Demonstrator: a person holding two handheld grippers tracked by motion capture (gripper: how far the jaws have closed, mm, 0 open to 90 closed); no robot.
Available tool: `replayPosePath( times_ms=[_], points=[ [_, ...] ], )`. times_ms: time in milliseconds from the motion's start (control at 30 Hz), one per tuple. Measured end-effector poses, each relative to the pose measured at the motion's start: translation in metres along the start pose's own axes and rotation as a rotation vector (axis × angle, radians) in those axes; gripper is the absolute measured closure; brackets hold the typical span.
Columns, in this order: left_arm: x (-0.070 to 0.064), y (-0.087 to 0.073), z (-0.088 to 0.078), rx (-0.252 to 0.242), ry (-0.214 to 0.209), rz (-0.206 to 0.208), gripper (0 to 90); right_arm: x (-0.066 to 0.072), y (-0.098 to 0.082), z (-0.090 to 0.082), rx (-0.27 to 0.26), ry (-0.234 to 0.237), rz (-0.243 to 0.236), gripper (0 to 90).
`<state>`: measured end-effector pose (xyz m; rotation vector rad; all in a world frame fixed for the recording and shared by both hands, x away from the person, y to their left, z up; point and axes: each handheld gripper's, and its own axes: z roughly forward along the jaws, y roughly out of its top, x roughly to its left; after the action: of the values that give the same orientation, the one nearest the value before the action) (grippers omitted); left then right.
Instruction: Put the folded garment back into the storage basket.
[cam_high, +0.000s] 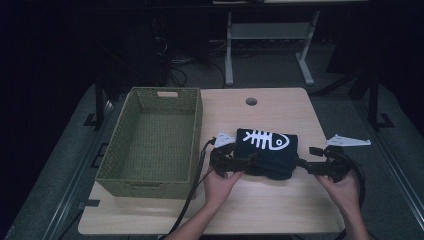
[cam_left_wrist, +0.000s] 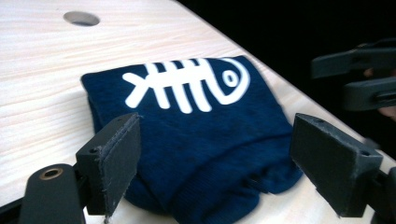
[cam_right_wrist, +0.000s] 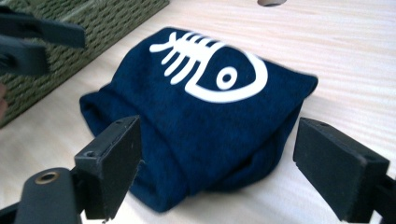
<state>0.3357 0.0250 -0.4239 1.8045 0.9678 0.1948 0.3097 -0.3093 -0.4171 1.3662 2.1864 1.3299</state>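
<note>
A folded dark blue garment (cam_high: 267, 153) with a white fish-skeleton print lies on the wooden table, right of the basket. My left gripper (cam_high: 248, 161) is at its near left corner, open, its jaws standing either side of the cloth's near edge (cam_left_wrist: 205, 186). My right gripper (cam_high: 303, 161) is at the garment's near right corner, open as well, with the folded cloth (cam_right_wrist: 205, 121) between and just beyond its jaws. In the left gripper view the right gripper (cam_left_wrist: 359, 74) shows at the far right; in the right gripper view the left gripper (cam_right_wrist: 32, 42) shows at upper left.
A green woven basket (cam_high: 120, 172), empty, stands on the table's left half, close to the garment. A round cable hole (cam_high: 251, 101) is at the table's far edge. The table's right edge lies near my right hand. Desk legs and cables stand on the floor beyond.
</note>
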Motion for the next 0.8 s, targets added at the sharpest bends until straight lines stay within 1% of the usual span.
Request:
replayPosePath(
  times_ms=[33, 67, 100, 133, 167, 200, 233, 367, 400, 433, 467, 533, 567, 600, 633, 667, 733, 767, 800],
  points=[
    [0.003, 0.001, 0.004, 0.004, -0.008, -0.038, 16.0, -0.001, 0.002, 0.002, 0.000, 0.003, 0.003, 15.2],
    [0.005, 0.002, 0.006, 0.003, -0.008, -0.038, 16.0, -0.003, 0.005, 0.004, -0.011, 0.010, 0.010, 16.0],
    [0.007, 0.004, 0.009, -0.001, 0.020, -0.036, 16.0, -0.005, 0.006, 0.006, -0.013, 0.014, 0.016, 16.2],
    [0.009, 0.005, 0.011, 0.004, 0.026, -0.049, 16.1, -0.008, 0.008, 0.010, 0.000, 0.021, 0.034, 16.1],
    [0.010, 0.006, 0.014, 0.006, 0.018, -0.066, 16.1, -0.010, 0.009, 0.013, 0.007, 0.022, 0.043, 16.1],
    [0.012, 0.007, 0.016, 0.012, 0.030, -0.061, 16.1, -0.011, 0.010, 0.015, 0.010, 0.020, 0.046, 16.1],
    [0.014, 0.008, 0.020, 0.021, 0.050, -0.067, 16.1, -0.013, 0.011, 0.018, 0.015, 0.021, 0.059, 16.1],
    [0.028, 0.007, 0.034, 0.050, 0.062, -0.143, 16.2, -0.021, 0.013, 0.031, 0.019, 0.010, 0.086, 17.4],
    [0.031, 0.006, 0.037, 0.059, 0.068, -0.153, 16.5, -0.024, 0.013, 0.035, 0.027, 0.009, 0.094, 17.9],
    [0.034, 0.004, 0.039, 0.071, 0.080, -0.153, 17.5, -0.026, 0.012, 0.039, 0.037, 0.005, 0.102, 18.1],
    [0.036, 0.002, 0.042, 0.082, 0.088, -0.160, 19.9, -0.028, 0.010, 0.043, 0.052, -0.005, 0.107, 18.6],
    [0.042, -0.001, 0.047, 0.105, 0.107, -0.185, 21.8, -0.033, 0.007, 0.050, 0.083, -0.026, 0.121, 20.0],
    [0.045, -0.003, 0.048, 0.113, 0.109, -0.200, 21.7, -0.035, 0.006, 0.052, 0.088, -0.022, 0.143, 20.6],
    [0.047, -0.004, 0.049, 0.120, 0.106, -0.210, 21.8, -0.037, 0.004, 0.054, 0.097, -0.014, 0.154, 21.3],
    [0.048, -0.005, 0.050, 0.121, 0.106, -0.220, 21.8, -0.039, 0.002, 0.056, 0.110, -0.016, 0.158, 22.2],
    [0.049, -0.006, 0.051, 0.126, 0.105, -0.218, 21.9, -0.040, 0.001, 0.057, 0.120, -0.022, 0.162, 23.3],
    [0.049, -0.006, 0.052, 0.125, 0.102, -0.211, 23.1, -0.042, -0.001, 0.060, 0.123, -0.018, 0.173, 25.5],
    [0.049, -0.006, 0.052, 0.127, 0.097, -0.218, 24.0, -0.043, -0.002, 0.061, 0.126, -0.017, 0.177, 26.5],
    [0.051, -0.007, 0.053, 0.125, 0.083, -0.239, 25.6, -0.043, -0.003, 0.063, 0.132, -0.016, 0.176, 28.2]
  ],
)
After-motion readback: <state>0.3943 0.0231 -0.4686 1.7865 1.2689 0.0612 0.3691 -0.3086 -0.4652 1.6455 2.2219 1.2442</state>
